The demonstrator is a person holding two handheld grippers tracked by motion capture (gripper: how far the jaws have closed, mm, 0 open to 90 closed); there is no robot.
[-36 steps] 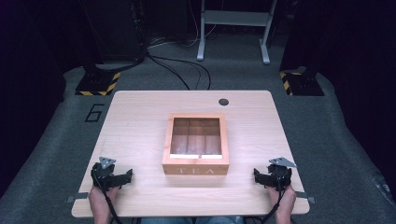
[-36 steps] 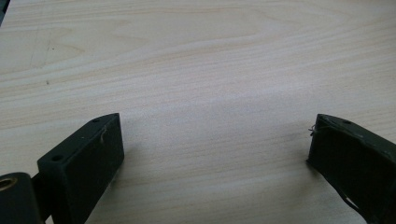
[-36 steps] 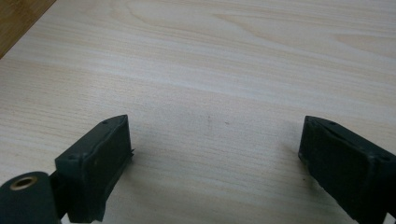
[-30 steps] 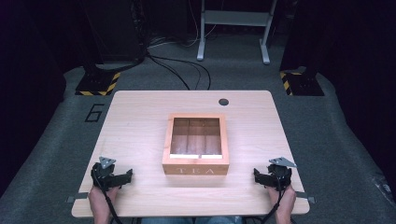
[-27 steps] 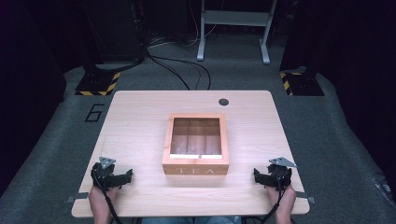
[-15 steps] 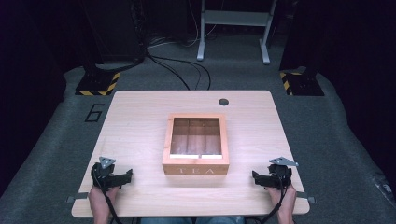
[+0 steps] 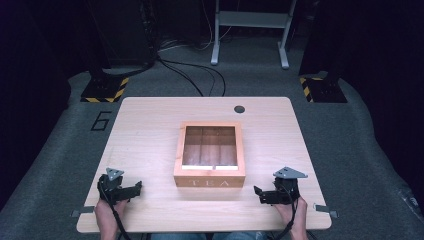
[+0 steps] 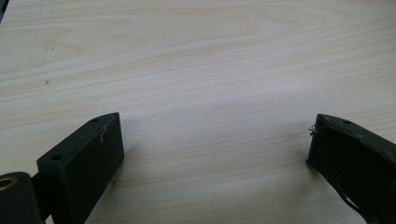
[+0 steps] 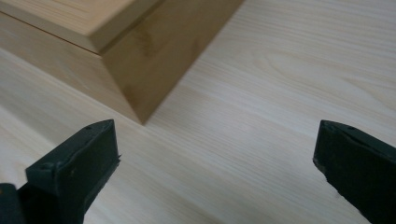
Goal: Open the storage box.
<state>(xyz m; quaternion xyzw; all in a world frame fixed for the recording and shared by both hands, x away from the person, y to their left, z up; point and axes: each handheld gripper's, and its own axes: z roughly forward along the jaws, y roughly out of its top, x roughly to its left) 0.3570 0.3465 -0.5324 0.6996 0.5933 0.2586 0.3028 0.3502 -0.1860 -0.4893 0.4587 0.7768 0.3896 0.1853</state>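
While the square glass-lidded wooden tea box (image 7: 210, 155) sits shut and untouched, our right gripper (image 7: 261, 194), jaws just spread wide, and released left gripper (image 7: 134, 189) flank it empty; we've everything left.

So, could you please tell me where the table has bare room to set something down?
The table is bare left and right of the tea box, and along the far edge apart from a small dark disc. The near edge is tighter: the left gripper and right gripper sit beside the box's front corners.
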